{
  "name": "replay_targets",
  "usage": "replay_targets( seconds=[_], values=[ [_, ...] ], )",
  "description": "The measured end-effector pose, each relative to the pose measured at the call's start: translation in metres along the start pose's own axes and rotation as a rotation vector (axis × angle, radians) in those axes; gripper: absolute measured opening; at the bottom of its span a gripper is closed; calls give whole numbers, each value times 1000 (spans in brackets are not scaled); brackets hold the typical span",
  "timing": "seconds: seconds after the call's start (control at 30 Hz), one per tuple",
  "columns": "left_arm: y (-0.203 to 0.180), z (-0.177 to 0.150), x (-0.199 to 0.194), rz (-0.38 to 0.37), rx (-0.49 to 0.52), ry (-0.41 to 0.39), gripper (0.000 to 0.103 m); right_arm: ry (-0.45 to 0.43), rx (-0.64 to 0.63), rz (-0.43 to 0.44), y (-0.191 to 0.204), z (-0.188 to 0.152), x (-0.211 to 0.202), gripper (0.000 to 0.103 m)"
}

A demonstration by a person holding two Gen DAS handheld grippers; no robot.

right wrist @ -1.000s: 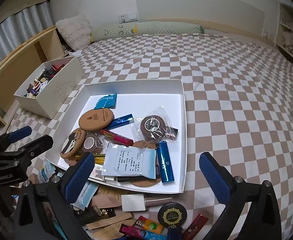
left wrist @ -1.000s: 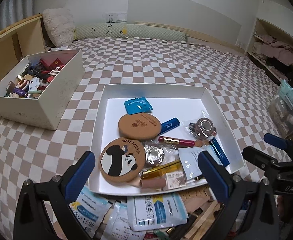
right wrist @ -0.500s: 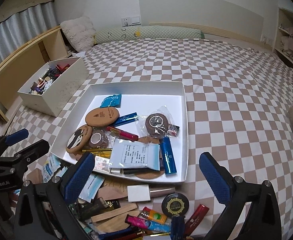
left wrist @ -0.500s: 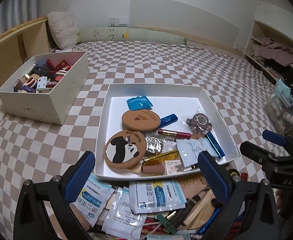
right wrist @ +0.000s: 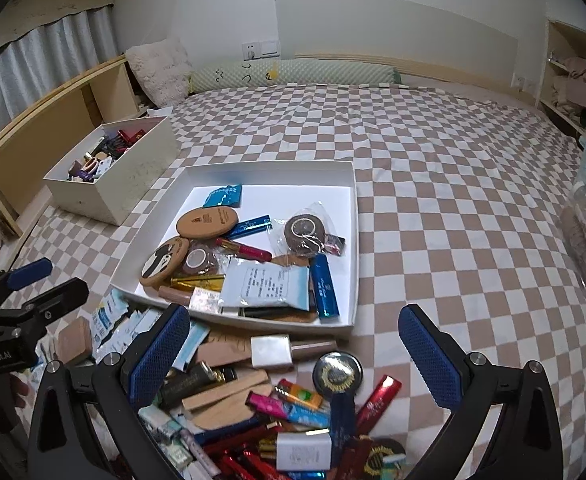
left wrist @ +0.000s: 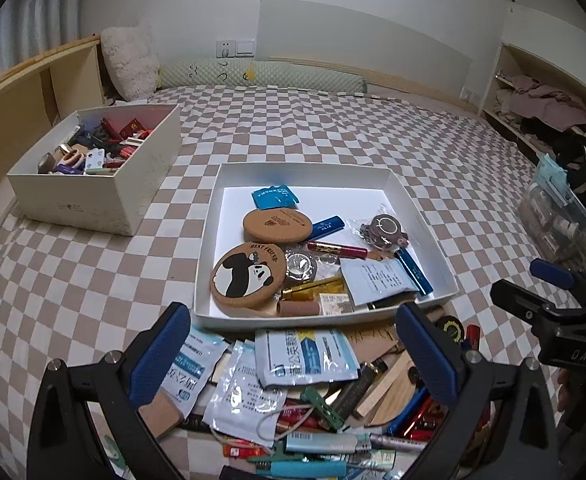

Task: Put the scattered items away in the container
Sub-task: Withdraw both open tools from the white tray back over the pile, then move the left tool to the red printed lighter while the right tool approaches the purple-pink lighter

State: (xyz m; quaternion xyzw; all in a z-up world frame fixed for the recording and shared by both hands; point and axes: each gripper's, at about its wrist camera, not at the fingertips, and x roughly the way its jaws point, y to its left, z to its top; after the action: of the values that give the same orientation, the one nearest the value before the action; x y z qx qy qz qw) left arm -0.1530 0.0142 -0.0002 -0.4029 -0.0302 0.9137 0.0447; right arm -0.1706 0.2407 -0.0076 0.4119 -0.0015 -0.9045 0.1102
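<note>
A shallow white tray (left wrist: 209, 236) (right wrist: 355, 240) lies on the checkered bed and holds a panda coaster (left wrist: 248, 277), a cork disc (left wrist: 277, 223), a blue sachet (right wrist: 223, 196), tubes and a white packet (right wrist: 265, 288). In front of it sprawls a heap of loose items: white sachets (left wrist: 307, 356), wooden sticks (right wrist: 225, 392), a black round tin (right wrist: 337, 372), red tubes (right wrist: 377, 400). My left gripper (left wrist: 293, 354) hangs open above the heap. My right gripper (right wrist: 293, 354) is open too, over the heap's right part, nothing between its fingers.
A deeper cream box (left wrist: 93, 184) (right wrist: 113, 184) full of small things stands left of the tray. A clear plastic bin (left wrist: 553, 216) sits at the bed's right edge. Wooden shelving (left wrist: 21, 92) runs along the left; a pillow (right wrist: 161, 72) lies at the head.
Both grippers have drawn back from the tray and risen, so more of the loose heap shows beneath them. Both stayed open and empty.
</note>
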Motion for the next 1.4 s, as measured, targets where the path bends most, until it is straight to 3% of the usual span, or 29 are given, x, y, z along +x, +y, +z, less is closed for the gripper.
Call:
replay_targets(
  seconds=[0.4, 0.67, 0.97, 1.4],
  values=[
    [-2, -25, -40, 1, 4, -38, 103, -29, 15, -4, -8, -25, -42, 103],
    [-6, -50, -63, -20, 13, -56, 103, -51, 15, 2, -6, -59, -66, 103],
    [-11, -82, -85, 7, 33, -112, 103, -58, 42, 19, -9, -87, -77, 103],
    [-10, -115, -99, -27, 50, -129, 101, -75, 77, 9, -12, -126, -88, 103]
  ],
)
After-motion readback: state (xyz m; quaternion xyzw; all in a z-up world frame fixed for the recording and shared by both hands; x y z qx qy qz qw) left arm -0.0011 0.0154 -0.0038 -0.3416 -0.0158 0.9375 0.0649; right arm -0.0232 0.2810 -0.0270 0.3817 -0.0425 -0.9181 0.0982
